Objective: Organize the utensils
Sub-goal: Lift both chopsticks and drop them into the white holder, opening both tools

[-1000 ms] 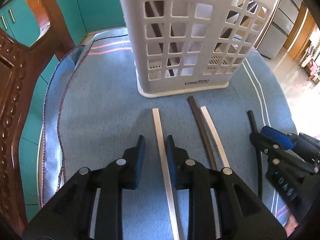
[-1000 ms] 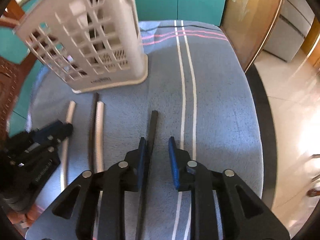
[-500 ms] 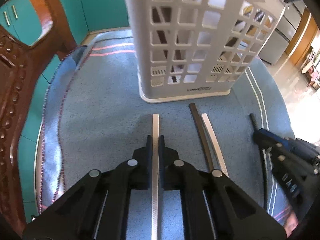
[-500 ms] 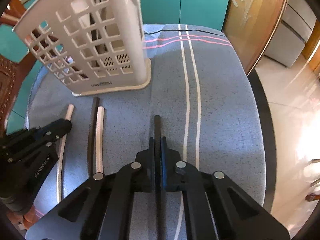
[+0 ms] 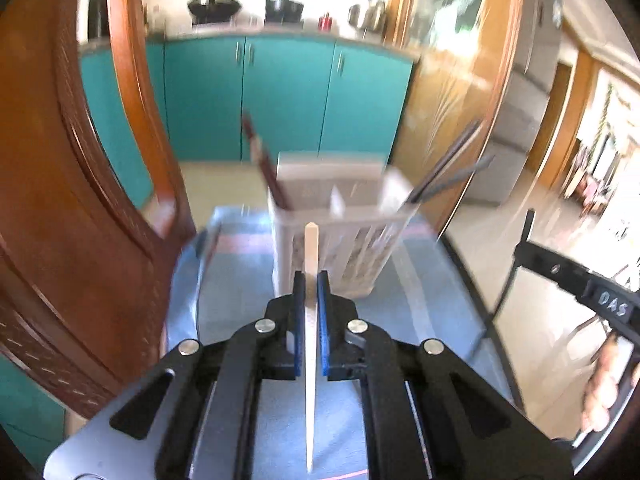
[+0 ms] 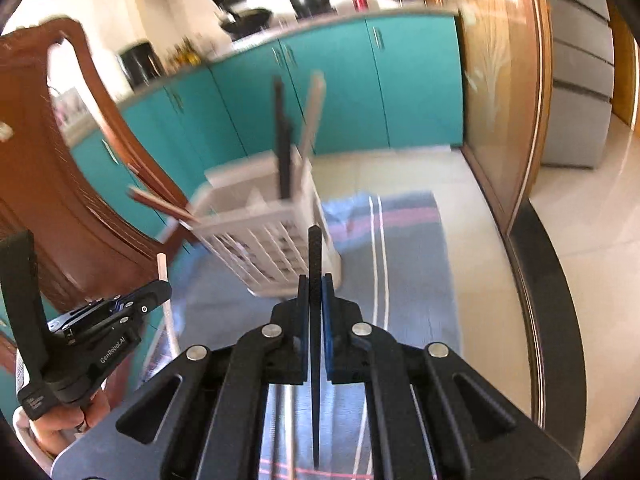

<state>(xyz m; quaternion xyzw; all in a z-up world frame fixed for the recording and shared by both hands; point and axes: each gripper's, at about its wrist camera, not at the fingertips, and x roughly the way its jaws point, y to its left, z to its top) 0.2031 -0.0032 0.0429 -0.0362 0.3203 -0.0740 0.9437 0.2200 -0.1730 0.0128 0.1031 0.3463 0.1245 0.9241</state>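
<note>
Item: left hand-held gripper (image 5: 311, 280), pads clamped on a pale flat chopstick (image 5: 311, 248) that we carry clear of the desk (image 5: 236, 280), tip aimed at the holder. Item: right hand-held gripper (image 6: 315, 280), closed on a black chopstick (image 6: 315, 252), likewise lifted. Both sets of jaws have just closed onto their sticks. Risks, as we judge them: each stick is pinched near mid-length between narrow pads, so it may pivot or slip in a quick swing; the lattice openings on the holder's wall could snag a tip that comes in low; the two grippers converge on one small mouth and could knock together, or tip the light holder. Container: white slotted utensil holder (image 6: 256, 236), upright on the blue striped cloth (image 6: 400, 256), with inner dividers. Contents: a reddish-brown stick (image 5: 260, 160) leaning left in one compartment, dark grey sticks (image 5: 448, 164) leaning right in another; from the right wrist view a black one and a pale one stand together. Exact count unclear through blur.
</note>
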